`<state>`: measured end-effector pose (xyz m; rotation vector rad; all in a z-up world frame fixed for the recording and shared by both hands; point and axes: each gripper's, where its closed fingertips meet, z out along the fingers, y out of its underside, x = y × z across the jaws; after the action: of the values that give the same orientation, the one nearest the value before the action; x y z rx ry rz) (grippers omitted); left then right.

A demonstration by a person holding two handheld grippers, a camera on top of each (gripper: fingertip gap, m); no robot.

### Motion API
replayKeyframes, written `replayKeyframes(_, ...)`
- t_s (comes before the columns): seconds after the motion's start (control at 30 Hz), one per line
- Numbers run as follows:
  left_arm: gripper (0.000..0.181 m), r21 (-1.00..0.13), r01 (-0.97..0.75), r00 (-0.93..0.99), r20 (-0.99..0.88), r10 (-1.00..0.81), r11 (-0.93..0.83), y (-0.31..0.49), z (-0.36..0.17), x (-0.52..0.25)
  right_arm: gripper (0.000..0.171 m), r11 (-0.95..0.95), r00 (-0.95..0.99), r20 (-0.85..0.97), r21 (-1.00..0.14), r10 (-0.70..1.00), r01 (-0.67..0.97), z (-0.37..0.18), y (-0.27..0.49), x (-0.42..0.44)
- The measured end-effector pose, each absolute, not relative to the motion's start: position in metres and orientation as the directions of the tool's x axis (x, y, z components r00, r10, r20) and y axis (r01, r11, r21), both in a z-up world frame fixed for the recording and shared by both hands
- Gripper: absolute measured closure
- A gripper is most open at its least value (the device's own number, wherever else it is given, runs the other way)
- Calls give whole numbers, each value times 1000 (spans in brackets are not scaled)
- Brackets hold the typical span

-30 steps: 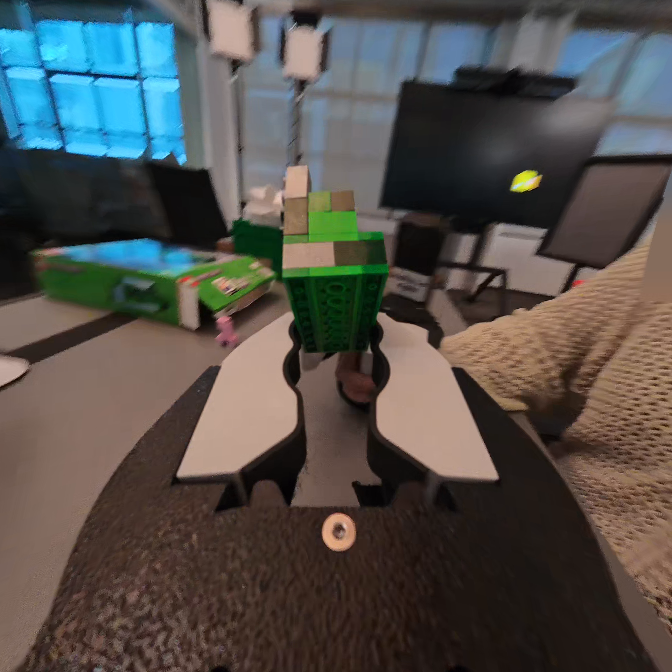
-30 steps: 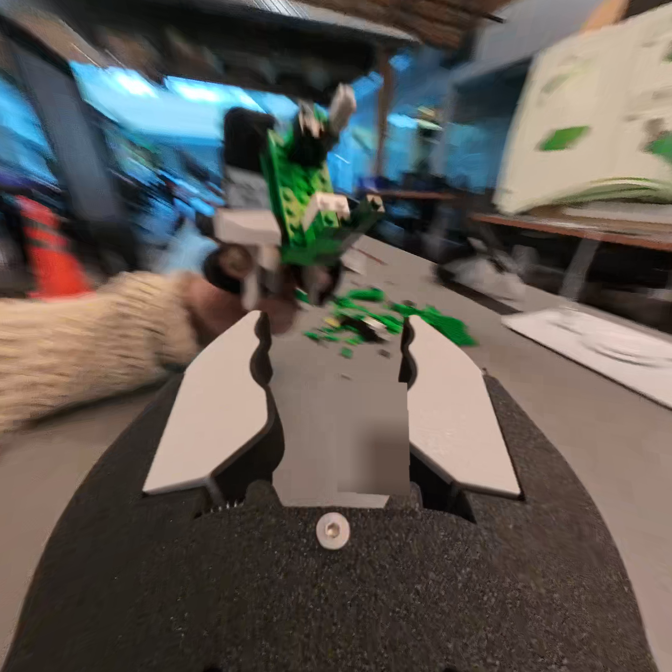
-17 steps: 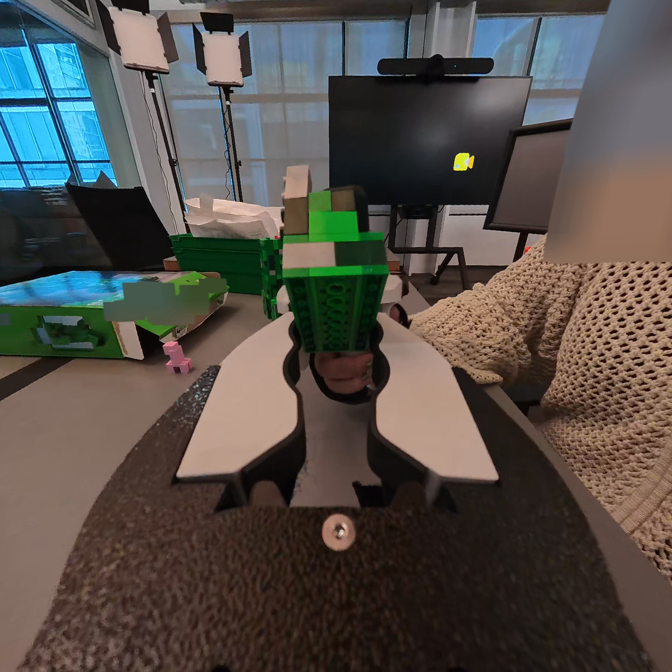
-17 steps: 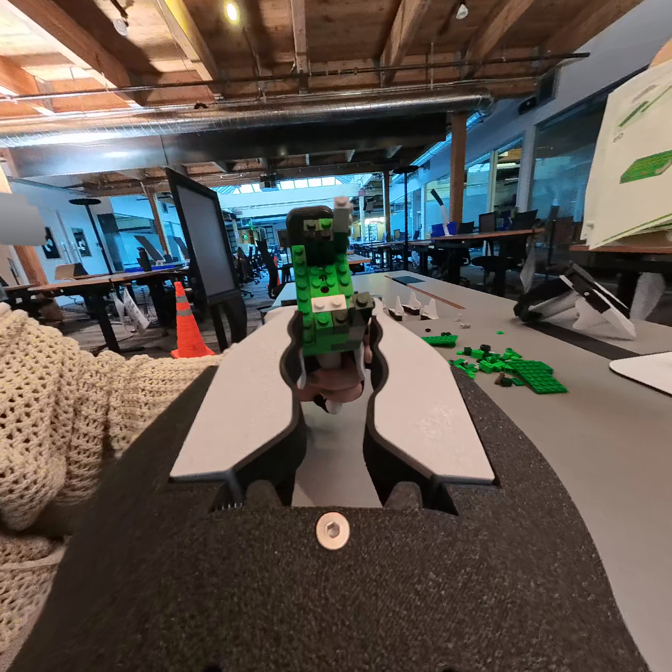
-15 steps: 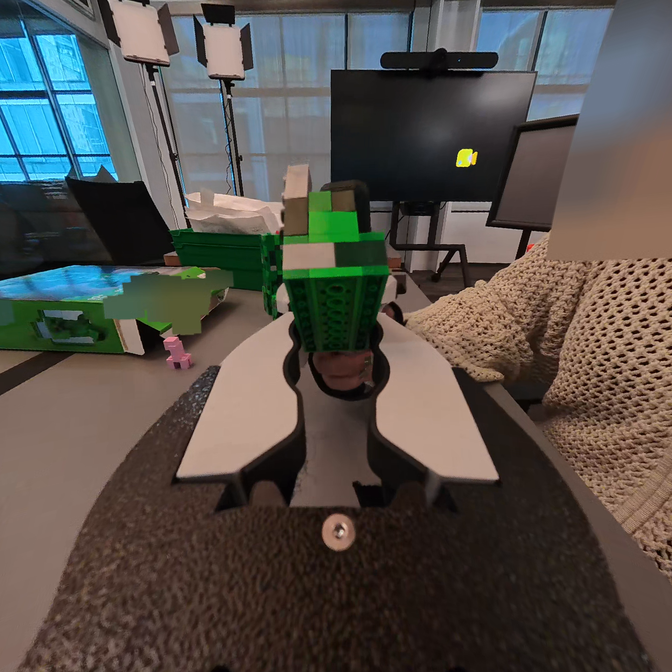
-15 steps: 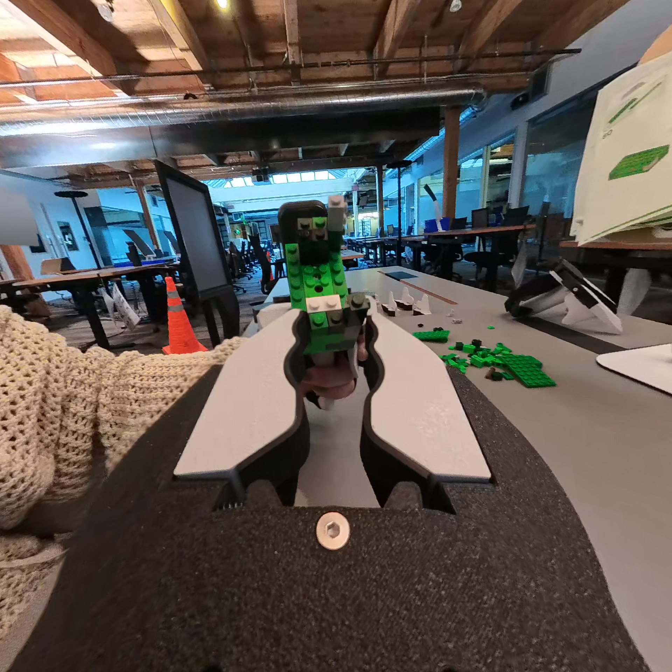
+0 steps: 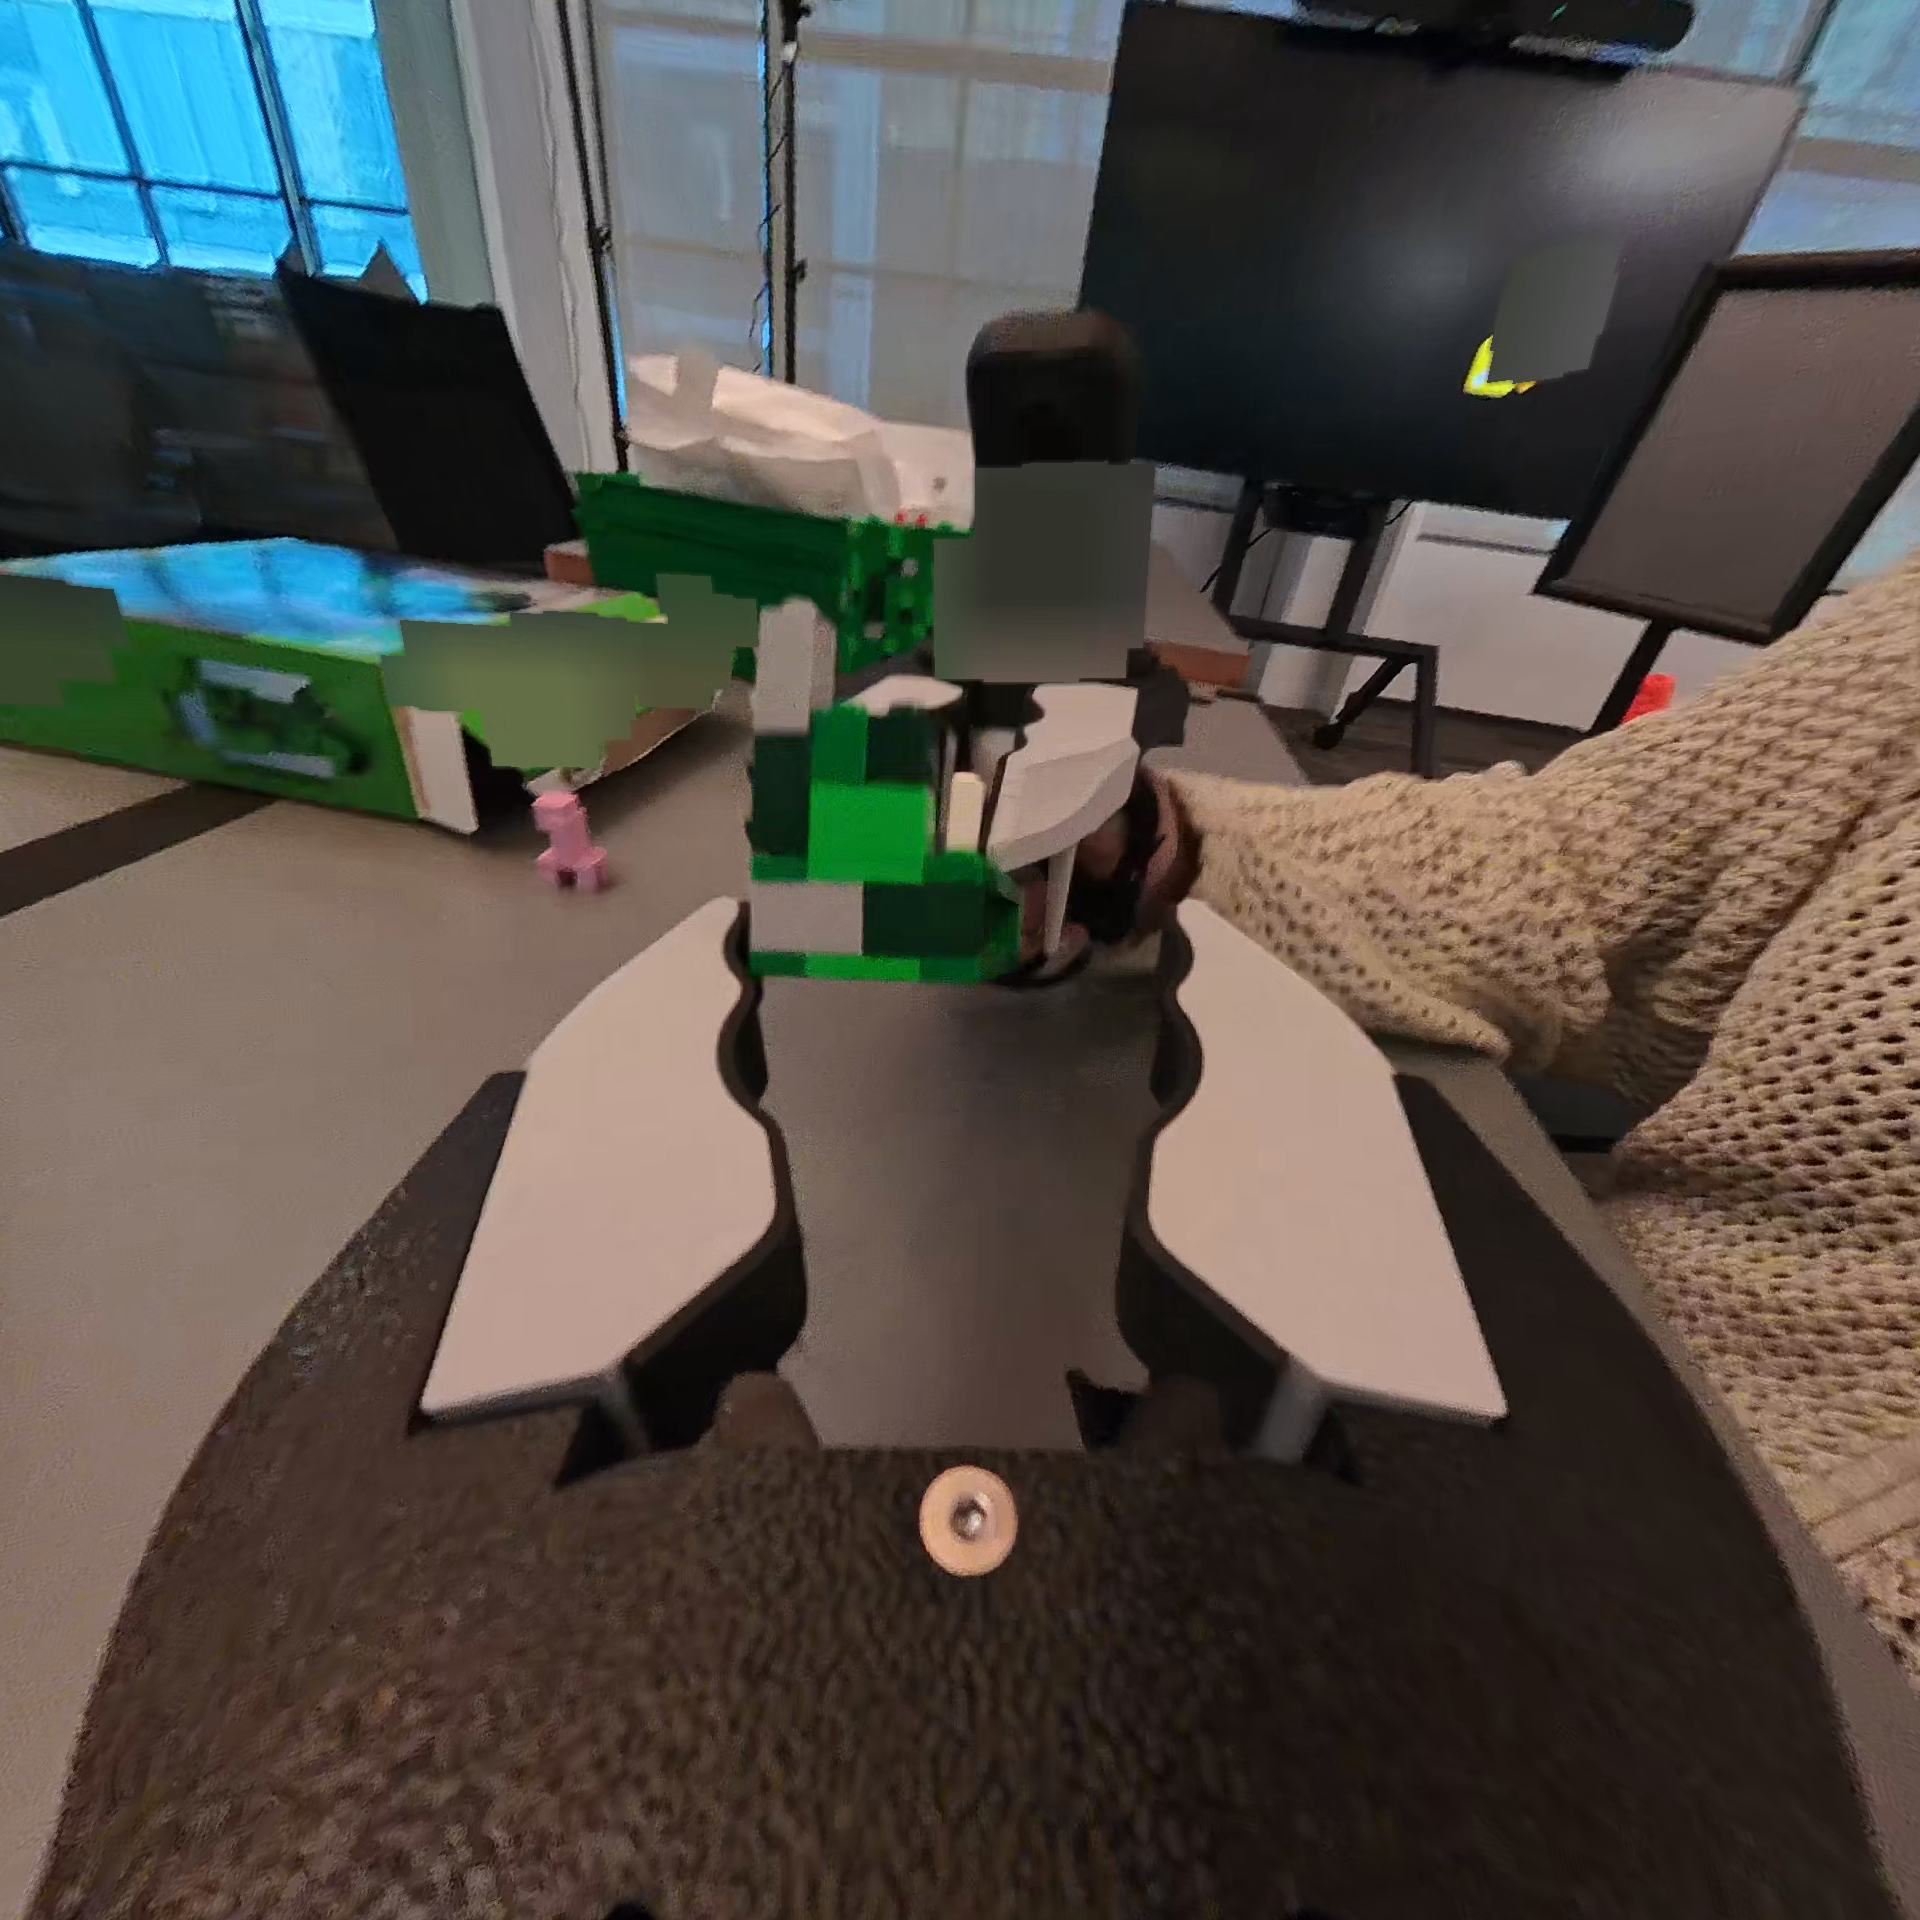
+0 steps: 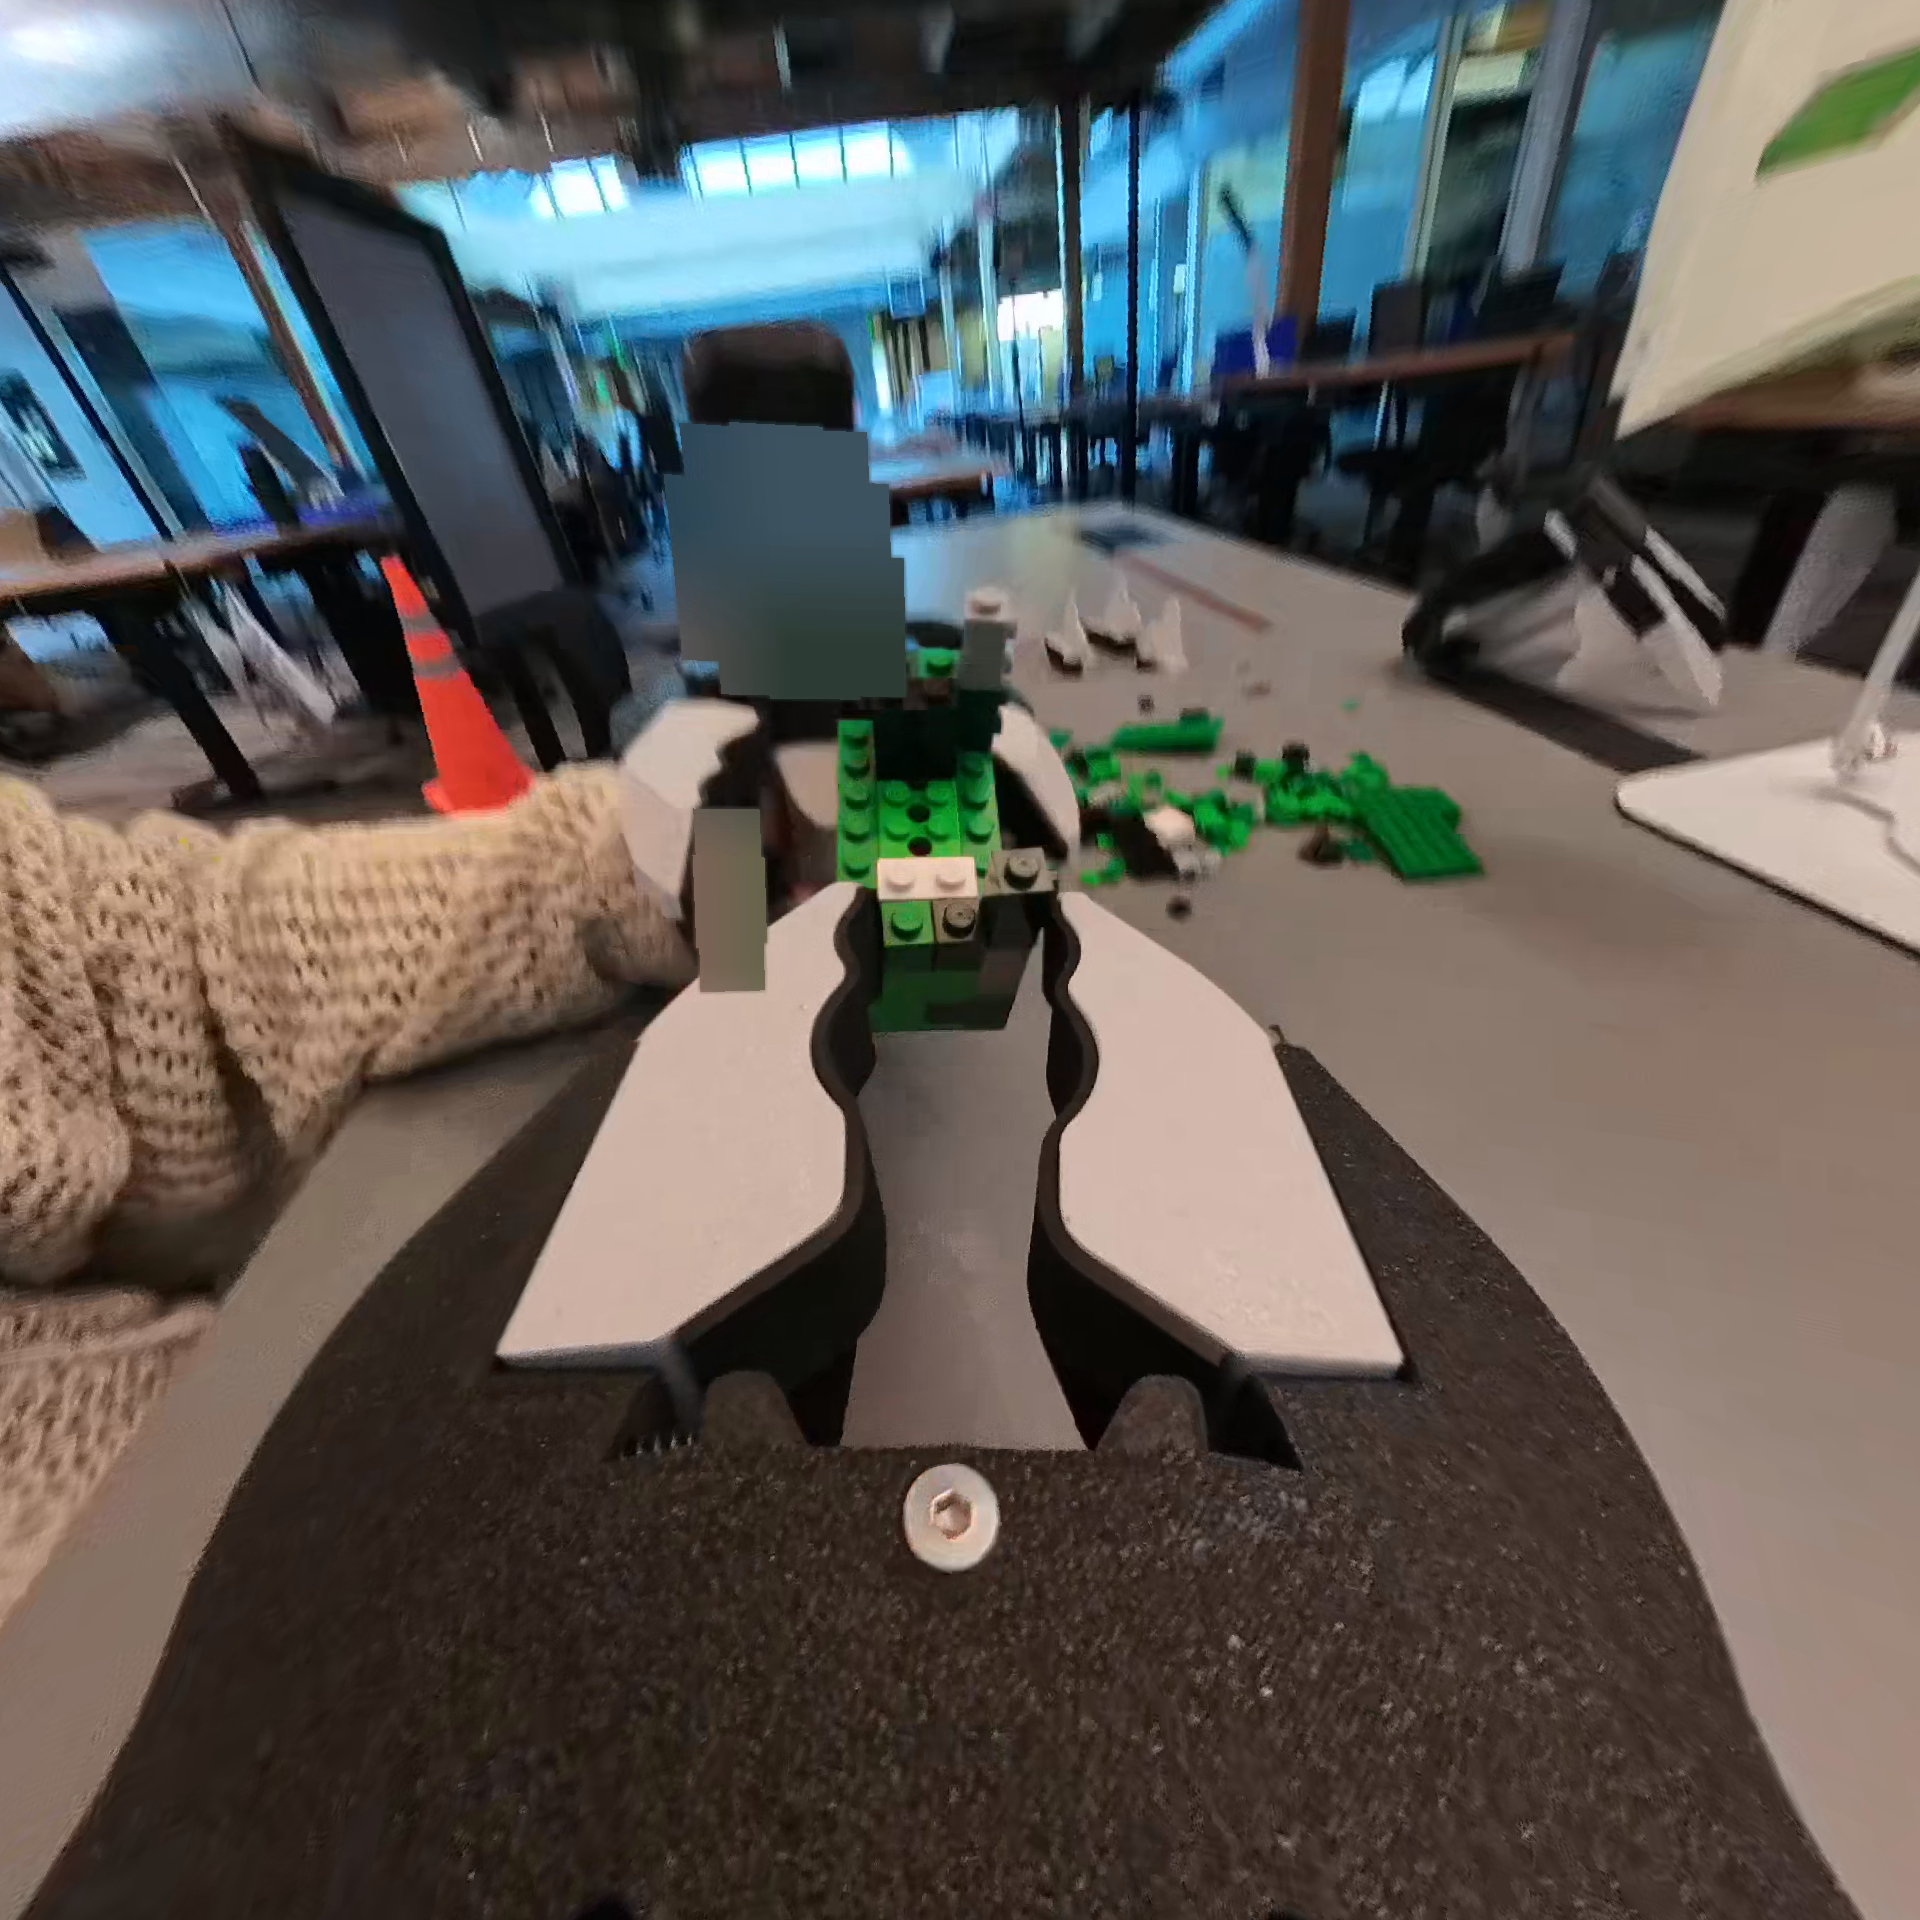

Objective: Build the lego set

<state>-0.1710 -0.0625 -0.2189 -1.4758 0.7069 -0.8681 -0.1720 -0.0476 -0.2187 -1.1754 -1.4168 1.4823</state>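
Gripping green lego build [image 8: 940, 883], right gripper [image 8: 951, 935] level, left gripper [image 7: 956, 935] spread.

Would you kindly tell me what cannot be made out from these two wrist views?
- Right wrist view: whether the right gripper actually clamps the lego build; its fingers cover the contact.
- Right wrist view: the loose bricks are too blurred and small to count.
- Left wrist view: part of the green box lies under a mosaic patch.
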Motion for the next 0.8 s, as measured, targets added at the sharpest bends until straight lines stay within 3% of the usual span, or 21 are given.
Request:
replayKeyframes(0.17, 113, -995, -95, 604, -28, -797, -37, -59, -230, -178, 143, -1, -271, -108, -930, 956, 367, -255, -24, -140)
replayKeyframes(0.3, 121, -967, -254, 613, -189, -767, 36, -59, -238, -171, 143, 73, -271, -59, -889, 961, 451, -277, -11, -118)
replayKeyframes(0.63, 127, -948, -313, 596, -151, -789, -55, -55, -259, -151, 143, -12, -338, -140, -935, 931, 354, -261, -17, -110)
replayKeyframes(0.8, 108, -935, -290, 568, 3, -823, -203, -56, -276, -126, 143, -85, -493, -187, -971, 850, 222, -233, -58, -122)
